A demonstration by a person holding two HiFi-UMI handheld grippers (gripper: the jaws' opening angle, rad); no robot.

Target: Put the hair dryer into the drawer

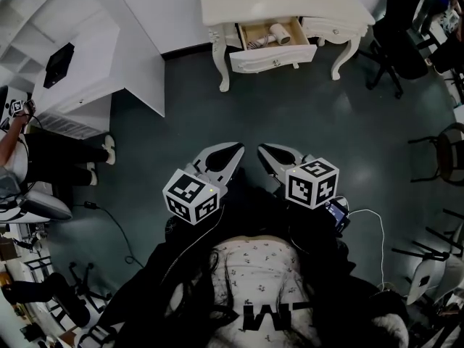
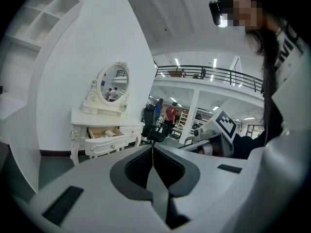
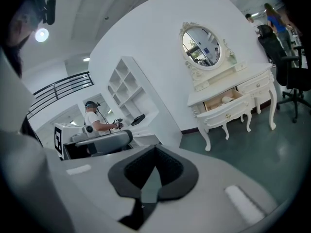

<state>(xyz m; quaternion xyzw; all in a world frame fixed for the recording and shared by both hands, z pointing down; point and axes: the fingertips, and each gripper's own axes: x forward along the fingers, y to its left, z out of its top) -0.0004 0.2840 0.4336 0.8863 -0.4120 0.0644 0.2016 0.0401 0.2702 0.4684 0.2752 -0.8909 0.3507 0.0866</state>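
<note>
A white hair dryer (image 1: pixel 273 37) lies inside the open drawer (image 1: pixel 272 54) of a white dressing table (image 1: pixel 284 6) at the top of the head view. The drawer stands pulled out, with the dryer across its wooden bottom. In the right gripper view the same drawer (image 3: pixel 228 106) shows far off with the hair dryer (image 3: pixel 226 99) as a pale shape in it. The left gripper view shows the drawer (image 2: pixel 108 141) too. My left gripper (image 1: pixel 236 148) and right gripper (image 1: pixel 262 149) hang side by side over the dark floor, well short of the table. Both are shut with nothing between the jaws.
A white shelf unit (image 1: pixel 87 56) stands at the left with a seated person (image 1: pixel 43 154) beside it. Black office chairs (image 1: pixel 395 42) crowd the right side. Cables (image 1: pixel 370 230) run over the floor near me. The dressing table carries an oval mirror (image 3: pixel 201 45).
</note>
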